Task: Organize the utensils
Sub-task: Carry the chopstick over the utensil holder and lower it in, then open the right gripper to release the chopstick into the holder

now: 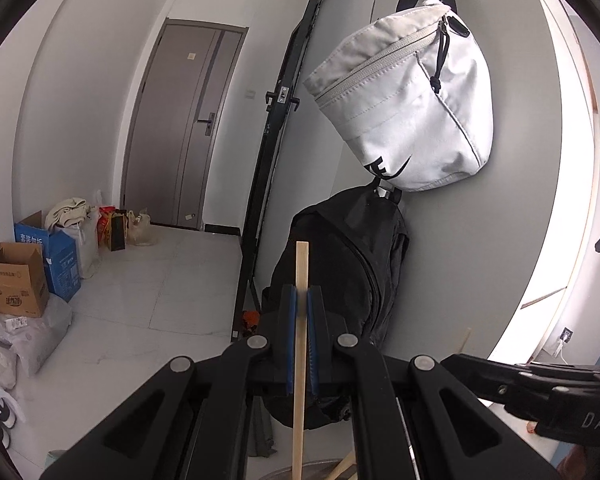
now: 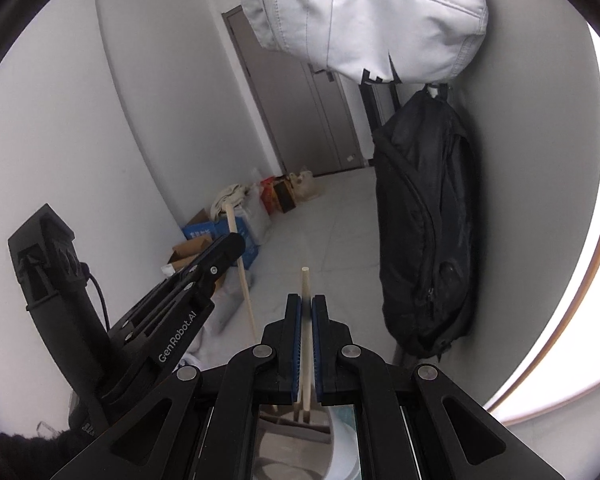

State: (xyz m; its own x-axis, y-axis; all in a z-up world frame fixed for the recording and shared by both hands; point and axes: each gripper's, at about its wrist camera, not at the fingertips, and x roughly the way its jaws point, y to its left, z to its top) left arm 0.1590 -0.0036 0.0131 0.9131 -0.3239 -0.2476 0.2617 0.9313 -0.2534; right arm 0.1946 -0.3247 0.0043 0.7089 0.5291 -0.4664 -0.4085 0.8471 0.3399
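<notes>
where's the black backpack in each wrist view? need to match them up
Left wrist: black backpack hangs at centre, just right of the chopstick clamped in the left gripper, directly under the white bag.
Right wrist: black backpack hangs right of centre, below the white bag.
Shared landmark: the grey door at the far end.

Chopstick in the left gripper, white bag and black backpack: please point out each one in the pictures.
Chopstick (image 1: 302, 276), left wrist view: on the shaft above the blue pads.
White bag (image 1: 412, 112), left wrist view: on the front fabric panel.
Black backpack (image 2: 424, 220), right wrist view: on the middle of its body.
</notes>
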